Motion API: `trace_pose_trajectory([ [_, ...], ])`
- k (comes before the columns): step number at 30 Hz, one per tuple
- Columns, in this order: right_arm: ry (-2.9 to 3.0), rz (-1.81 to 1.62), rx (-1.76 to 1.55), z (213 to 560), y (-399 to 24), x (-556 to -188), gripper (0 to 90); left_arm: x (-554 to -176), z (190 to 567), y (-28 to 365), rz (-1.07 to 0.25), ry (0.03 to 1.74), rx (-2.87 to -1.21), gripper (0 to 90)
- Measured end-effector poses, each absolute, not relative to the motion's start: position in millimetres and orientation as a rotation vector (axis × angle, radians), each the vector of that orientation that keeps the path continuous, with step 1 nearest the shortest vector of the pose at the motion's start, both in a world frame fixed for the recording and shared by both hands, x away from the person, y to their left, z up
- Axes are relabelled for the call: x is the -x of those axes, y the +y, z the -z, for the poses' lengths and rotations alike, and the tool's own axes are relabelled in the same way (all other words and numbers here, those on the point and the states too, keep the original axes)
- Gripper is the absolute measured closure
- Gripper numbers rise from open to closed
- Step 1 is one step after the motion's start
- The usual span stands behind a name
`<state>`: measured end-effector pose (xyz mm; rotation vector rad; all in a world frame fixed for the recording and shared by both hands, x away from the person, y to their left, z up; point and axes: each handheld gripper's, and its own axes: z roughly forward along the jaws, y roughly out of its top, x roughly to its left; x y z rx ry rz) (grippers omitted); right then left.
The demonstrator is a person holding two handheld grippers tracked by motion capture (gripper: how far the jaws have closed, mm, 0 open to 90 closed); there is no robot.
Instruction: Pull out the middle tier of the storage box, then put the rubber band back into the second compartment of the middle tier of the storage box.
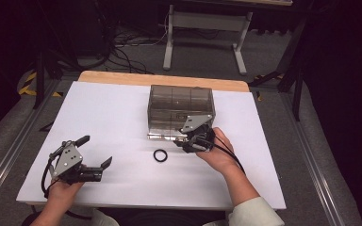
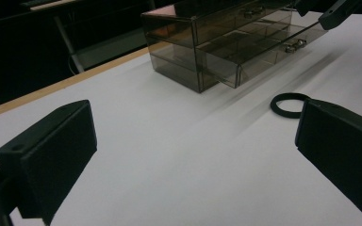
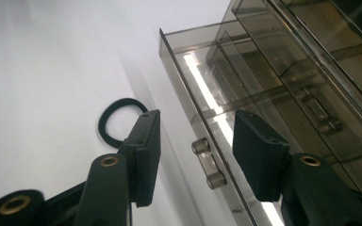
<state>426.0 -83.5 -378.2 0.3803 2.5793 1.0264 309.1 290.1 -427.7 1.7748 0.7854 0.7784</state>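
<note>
Near edge of desk [image 1: 122,108]: left gripper [image 1: 95,151] held in person's left hand [image 1: 62,188], resting low over white top, fingers [image 2: 52,155] spread wide w/ nothing between them; in left gripper view they frame bare white surface.

Mid desk: black ring [image 1: 160,155] lies flat on white top, apart from both grippers, just in front of drawer box and to left of right gripper. In left gripper view ring [image 2: 287,104] sits just beyond the far finger; in right gripper view ring [image 3: 118,120] is partly hidden behind one finger.

Right of ring: right gripper [image 1: 187,141] in right hand [image 1: 219,153], pointing at box front. Right gripper view: fingers [image 3: 146,155] stand part-open on either side of small metal handle [image 3: 209,164] of bottom drawer [image 3: 207,108]; pads not touching handle, gaps visible both sides. Drawer pulled partway out, inside dividers visible, compartments in view bare.

Beyond: smoked clear drawer box [image 1: 181,110], upright, several tiers, upper drawers closed w/ own handles. Far: wood desk edge, then floor w/ cables and a grey frame stand.
</note>
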Motion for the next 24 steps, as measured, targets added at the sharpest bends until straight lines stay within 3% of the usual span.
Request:
trace_pose_trajectory([
  [24,2.592,-1.13,-0.36,385.6,-63.5,-406.3,49.7,-309.2,427.0,289.3,-0.777,0.772,-1.778,0.4],
])
